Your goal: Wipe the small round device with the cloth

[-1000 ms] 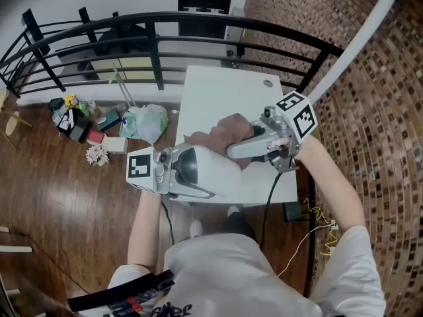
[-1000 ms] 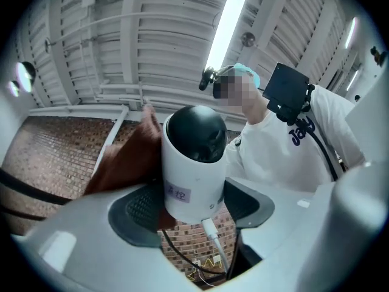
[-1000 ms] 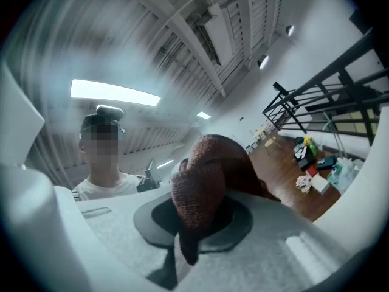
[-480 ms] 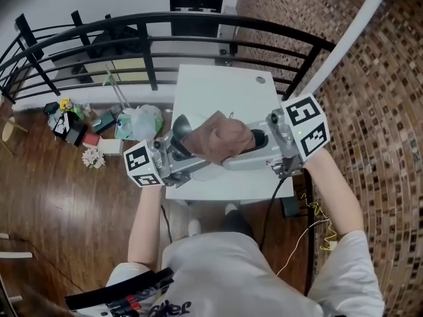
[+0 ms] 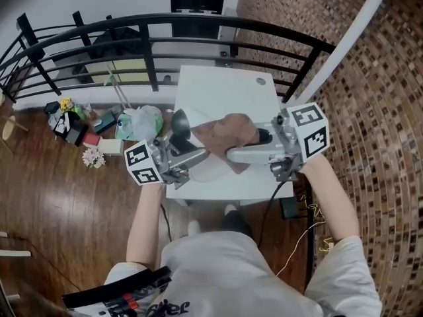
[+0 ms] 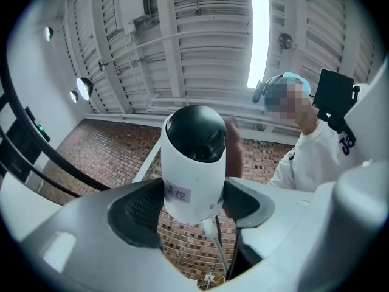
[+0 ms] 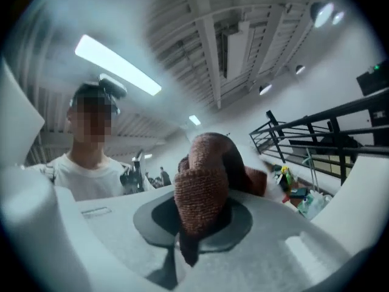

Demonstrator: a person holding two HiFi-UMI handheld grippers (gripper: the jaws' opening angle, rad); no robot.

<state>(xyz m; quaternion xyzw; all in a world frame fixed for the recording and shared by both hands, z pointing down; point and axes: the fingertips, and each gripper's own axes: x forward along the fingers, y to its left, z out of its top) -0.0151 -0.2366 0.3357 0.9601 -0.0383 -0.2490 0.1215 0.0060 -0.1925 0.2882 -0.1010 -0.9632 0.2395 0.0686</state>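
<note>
Clamping the small round device (image 6: 193, 163) in your left claw (image 6: 194, 208), dome end pointing up and away, you hold the cloth (image 7: 199, 190) pinched in your right claw (image 7: 194, 224) just right of that dome

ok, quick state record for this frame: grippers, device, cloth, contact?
left gripper: shut on device, jaws around its white body
right gripper: shut on cloth, bunched between the jaws
device: white with black dome, lifted over the table edge, cable trailing from its base
cloth: brown, lying against the device's side near the dome in the head view
wipe: looks under way
</note>
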